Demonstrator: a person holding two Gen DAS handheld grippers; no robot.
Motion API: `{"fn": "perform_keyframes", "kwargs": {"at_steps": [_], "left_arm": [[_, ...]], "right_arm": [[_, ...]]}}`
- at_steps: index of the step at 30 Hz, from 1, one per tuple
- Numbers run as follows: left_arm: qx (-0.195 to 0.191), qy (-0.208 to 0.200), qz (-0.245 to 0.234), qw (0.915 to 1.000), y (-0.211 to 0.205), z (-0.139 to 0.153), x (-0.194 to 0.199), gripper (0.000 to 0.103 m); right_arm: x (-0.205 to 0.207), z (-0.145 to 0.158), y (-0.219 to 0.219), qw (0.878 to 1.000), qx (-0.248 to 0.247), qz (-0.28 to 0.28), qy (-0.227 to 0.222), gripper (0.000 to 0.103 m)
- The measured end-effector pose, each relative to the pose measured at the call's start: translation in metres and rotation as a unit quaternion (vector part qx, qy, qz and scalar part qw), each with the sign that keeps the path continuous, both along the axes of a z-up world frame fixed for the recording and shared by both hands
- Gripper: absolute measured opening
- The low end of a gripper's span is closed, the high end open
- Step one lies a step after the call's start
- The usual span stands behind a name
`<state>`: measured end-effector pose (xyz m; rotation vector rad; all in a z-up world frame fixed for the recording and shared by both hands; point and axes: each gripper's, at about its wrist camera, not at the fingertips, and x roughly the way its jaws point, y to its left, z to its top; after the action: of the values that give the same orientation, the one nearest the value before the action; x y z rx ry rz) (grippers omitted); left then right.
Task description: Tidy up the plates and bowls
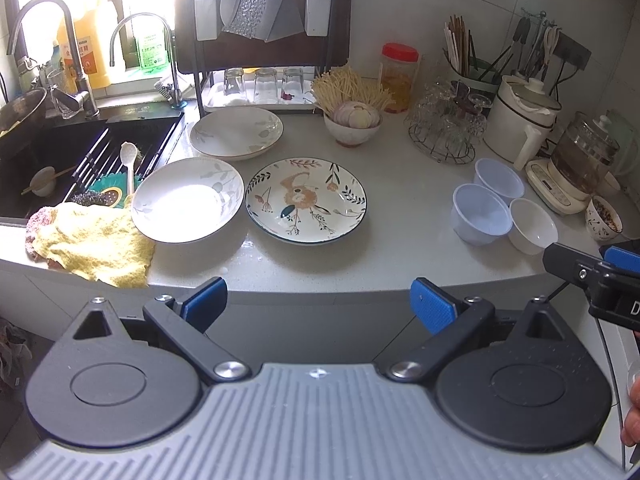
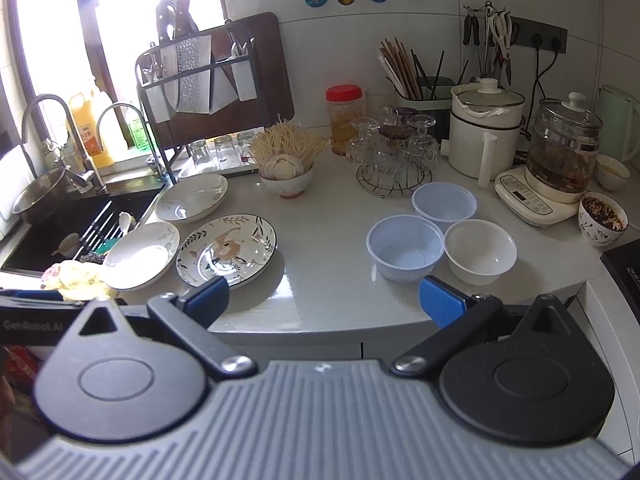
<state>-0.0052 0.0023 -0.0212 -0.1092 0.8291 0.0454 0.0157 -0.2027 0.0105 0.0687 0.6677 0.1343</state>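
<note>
Left gripper [image 1: 318, 300]: jaws wide apart, nothing in them, held off the counter's front edge.
Right gripper [image 2: 324, 300]: same, wide open and empty, also short of the edge.
Plates: flowered plate [image 1: 306, 200] straight ahead of the left jaws; plain white plate [image 1: 188, 200] ahead and left of them, rims touching or nearly so; third white plate [image 1: 236, 132] further back, behind both.
Bowls: front blue bowl [image 2: 406, 248] just ahead of the right jaws, white bowl [image 2: 480, 250] beside it to the right, 2nd blue bowl [image 2: 444, 202] behind, all three bunched close.
Step (my read): nothing stacked yet; approach stage, prob. left takes plates, right takes bowls.
How to do it well: come in low over the near rim, one finger inside and one outside, pinch the lip, lift clear before moving.
Watch: yellow cloth [image 1: 92, 244] lies against the white plate's left rim, so grip away from it. Counter [image 1: 400, 208] looks wet near the flowered plate; could slip.
</note>
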Motion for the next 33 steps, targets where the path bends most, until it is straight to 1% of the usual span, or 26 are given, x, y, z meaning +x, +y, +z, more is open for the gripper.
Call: {"fn": "perform_keyframes", "kwargs": {"at_steps": [3, 7, 12, 16, 19, 27, 33], "left_arm": [[-0.008, 0.006, -0.002, 0.9999, 0.002, -0.006, 0.001, 0.100], [-0.005, 0.012, -0.001, 0.9999, 0.002, -0.012, 0.001, 0.100], [0.008, 0.007, -0.008, 0.9999, -0.002, -0.010, 0.000, 0.100], [-0.001, 0.017, -0.011, 0.9998, -0.003, -0.014, 0.002, 0.100], [0.006, 0.022, -0.014, 0.9996, -0.003, -0.017, 0.005, 0.100], [0.014, 0.017, -0.013, 0.9997, -0.002, -0.013, 0.012, 0.100], [0.008, 0.019, -0.011, 0.9997, 0.000, -0.015, 0.011, 0.100]], "right_arm": [[0.000, -0.003, 0.001, 1.000, 0.000, -0.003, 0.000, 0.103], [0.001, -0.007, 0.001, 1.000, 0.002, -0.002, 0.006, 0.103], [0.000, -0.010, 0.001, 1.000, -0.004, 0.002, 0.010, 0.103], [0.001, -0.013, 0.000, 1.000, -0.007, 0.000, 0.014, 0.103], [0.001, -0.016, -0.002, 1.000, -0.003, -0.003, 0.019, 0.103], [0.004, -0.015, -0.004, 1.000, 0.005, -0.006, 0.022, 0.103], [0.004, -0.015, -0.003, 1.000, 0.007, -0.003, 0.023, 0.103]]}}
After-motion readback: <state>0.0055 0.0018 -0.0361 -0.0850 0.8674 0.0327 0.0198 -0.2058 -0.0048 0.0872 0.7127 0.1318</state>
